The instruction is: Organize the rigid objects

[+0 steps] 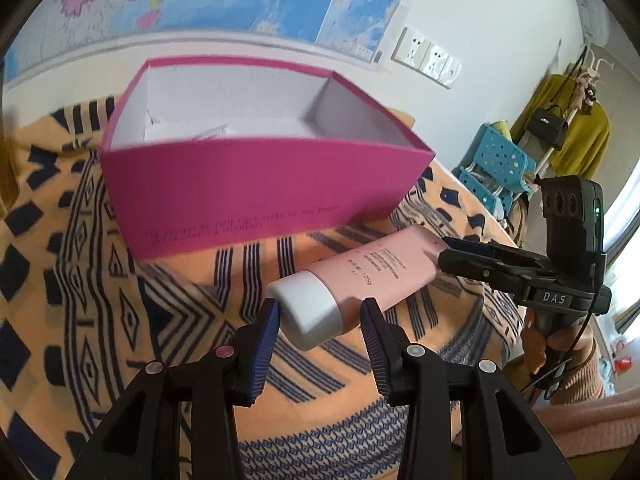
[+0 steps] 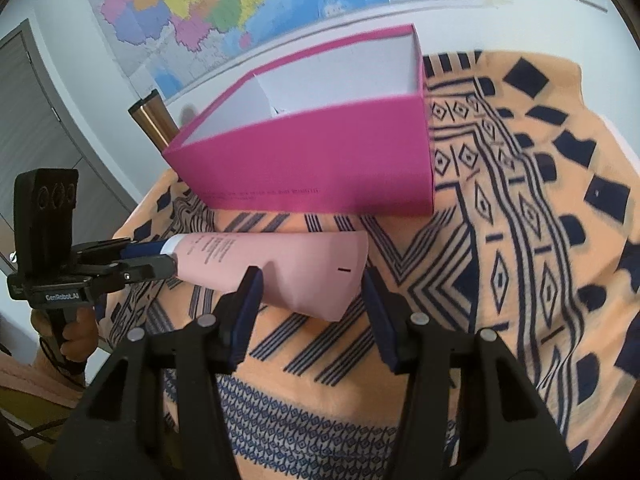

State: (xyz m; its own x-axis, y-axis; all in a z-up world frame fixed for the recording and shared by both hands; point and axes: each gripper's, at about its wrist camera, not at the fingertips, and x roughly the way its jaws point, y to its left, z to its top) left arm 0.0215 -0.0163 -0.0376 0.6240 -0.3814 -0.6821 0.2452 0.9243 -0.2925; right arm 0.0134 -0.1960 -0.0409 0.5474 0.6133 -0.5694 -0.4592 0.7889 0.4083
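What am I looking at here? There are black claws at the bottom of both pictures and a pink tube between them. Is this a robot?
No robot: a person holds a hand-held gripper in each hand, each with a camera looking along its two fingers. One picture comes from the left gripper, the other from the right gripper. Together they grip a pink tube, the left at its white cap, the right at its flat end. Each gripper also shows at the edge of the other's picture. Behind stands an open magenta box on a patterned orange cloth.

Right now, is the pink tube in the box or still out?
Out. The pink tube hangs across the front of the magenta box, above the patterned cloth, held at both ends between jaws.
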